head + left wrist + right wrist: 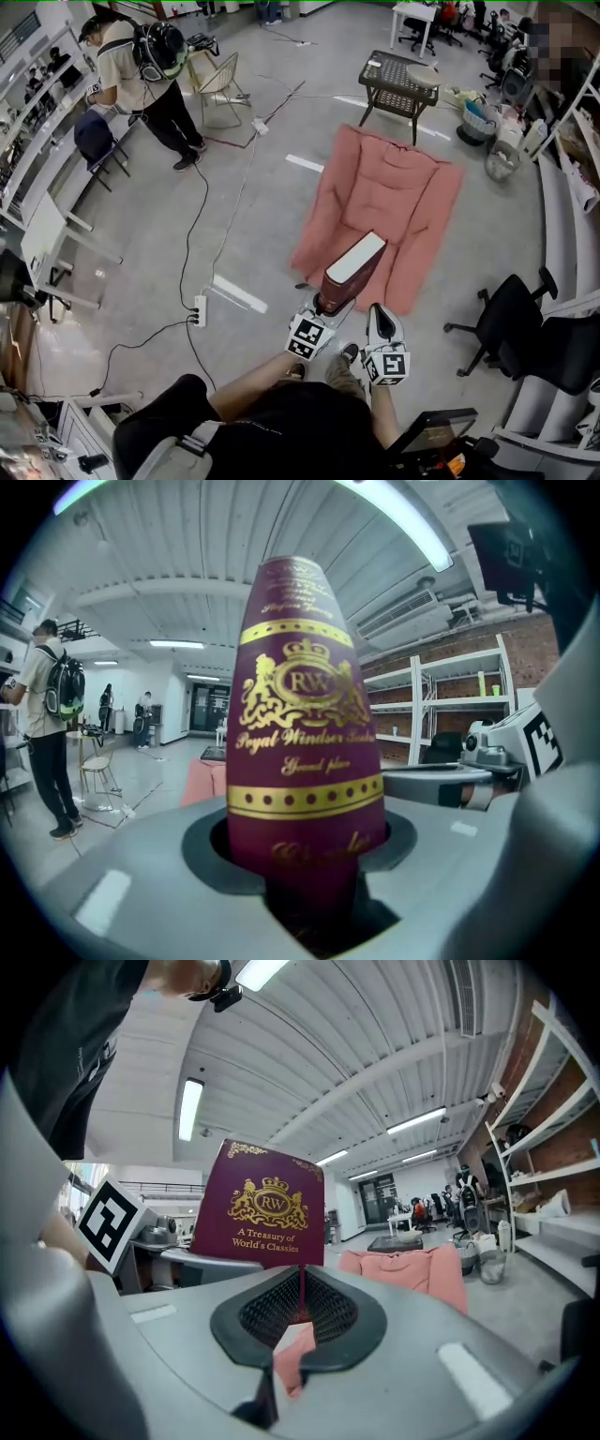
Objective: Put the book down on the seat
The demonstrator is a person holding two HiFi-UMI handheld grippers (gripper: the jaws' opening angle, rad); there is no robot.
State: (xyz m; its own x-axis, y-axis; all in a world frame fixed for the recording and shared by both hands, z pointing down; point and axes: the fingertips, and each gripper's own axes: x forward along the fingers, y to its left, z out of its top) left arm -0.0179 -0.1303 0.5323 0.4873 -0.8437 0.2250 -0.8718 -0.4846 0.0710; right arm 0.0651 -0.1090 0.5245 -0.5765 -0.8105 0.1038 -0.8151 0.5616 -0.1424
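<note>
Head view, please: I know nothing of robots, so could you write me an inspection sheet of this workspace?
Surface: grey floor, white tape marks.
Job's things: maroon book held in the air, not yet on pink seat.
Clutter: wicker table, basket, office chair.
Grippers: left gripper shut on book's spine; right gripper shut beside it.
Cables: power strip, cords trailing across floor.
Surroundings: person with backpack, standing.

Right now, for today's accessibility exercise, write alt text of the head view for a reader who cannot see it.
Seen from above, the left claw grips a maroon book by its lower end, held out toward a pink seat that lies on the grey floor. The right claw is beside it, shut and holding nothing.
</note>
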